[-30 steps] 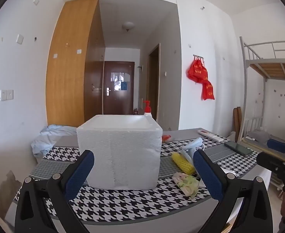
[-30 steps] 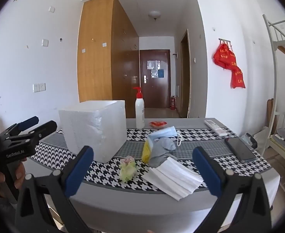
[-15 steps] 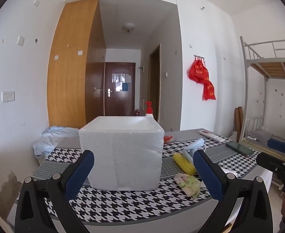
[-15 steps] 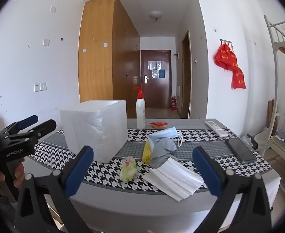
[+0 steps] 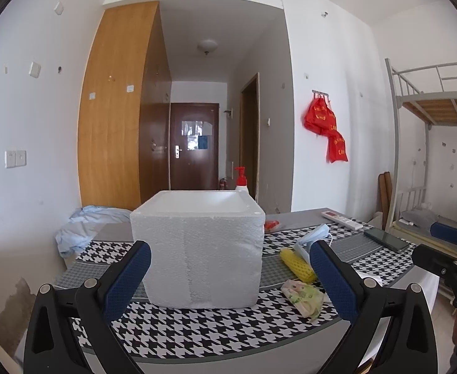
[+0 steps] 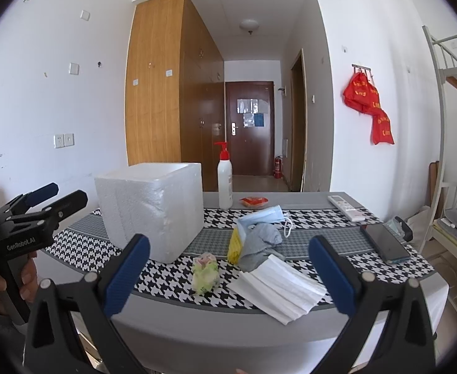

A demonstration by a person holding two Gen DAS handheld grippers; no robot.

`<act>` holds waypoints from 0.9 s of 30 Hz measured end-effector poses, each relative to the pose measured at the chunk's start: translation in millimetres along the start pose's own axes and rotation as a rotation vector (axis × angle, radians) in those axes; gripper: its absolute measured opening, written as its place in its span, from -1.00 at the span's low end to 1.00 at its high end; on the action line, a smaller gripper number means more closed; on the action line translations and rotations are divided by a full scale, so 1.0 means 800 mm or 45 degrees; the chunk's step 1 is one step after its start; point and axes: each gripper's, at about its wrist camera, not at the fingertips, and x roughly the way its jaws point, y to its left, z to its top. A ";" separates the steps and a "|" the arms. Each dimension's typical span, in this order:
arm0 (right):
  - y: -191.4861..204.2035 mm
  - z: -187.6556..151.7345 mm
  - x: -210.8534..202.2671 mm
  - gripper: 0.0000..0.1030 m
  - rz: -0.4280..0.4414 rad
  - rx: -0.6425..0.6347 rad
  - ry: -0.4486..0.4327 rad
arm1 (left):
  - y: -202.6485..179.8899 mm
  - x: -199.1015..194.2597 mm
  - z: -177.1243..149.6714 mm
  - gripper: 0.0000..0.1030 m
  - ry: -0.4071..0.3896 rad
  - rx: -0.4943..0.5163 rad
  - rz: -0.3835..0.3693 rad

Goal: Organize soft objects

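A white foam box (image 5: pixel 198 246) (image 6: pixel 152 207) stands open-topped on the houndstooth table (image 5: pixel 197 333). Right of it lie a green patterned soft pack (image 5: pixel 303 294) (image 6: pixel 205 272), a yellow sponge (image 5: pixel 297 265) (image 6: pixel 235 246), a blue face mask (image 5: pixel 314 238) (image 6: pixel 264 215), a grey cloth (image 6: pixel 259 240) and a stack of white tissues (image 6: pixel 278 286). My left gripper (image 5: pixel 228 280) is open before the box, holding nothing. My right gripper (image 6: pixel 228 275) is open short of the table's near edge, in front of the soft pack and tissues, also holding nothing.
A red-pump bottle (image 6: pixel 224 184), a red packet (image 6: pixel 254 201), a remote (image 6: pixel 345 207) and a phone (image 6: pixel 385 243) sit on the table. Light blue cloth (image 5: pixel 82 229) lies at the far left. A bunk bed (image 5: pixel 430 155) stands at the right.
Both views have lifted and drawn back slightly; the foam box and soft items sit a little lower in frame. Both grippers stay open and nothing on the table has moved.
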 end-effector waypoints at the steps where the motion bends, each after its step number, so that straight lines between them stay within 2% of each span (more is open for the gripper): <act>1: 0.000 0.000 0.001 1.00 -0.002 0.002 0.001 | 0.000 0.000 0.000 0.98 0.001 -0.002 0.000; 16: 0.000 -0.001 0.000 1.00 0.006 -0.001 -0.004 | 0.001 -0.002 0.000 0.98 -0.005 0.003 0.006; 27: -0.003 -0.004 0.007 1.00 0.013 -0.001 0.002 | -0.001 0.001 0.002 0.98 0.021 0.003 -0.028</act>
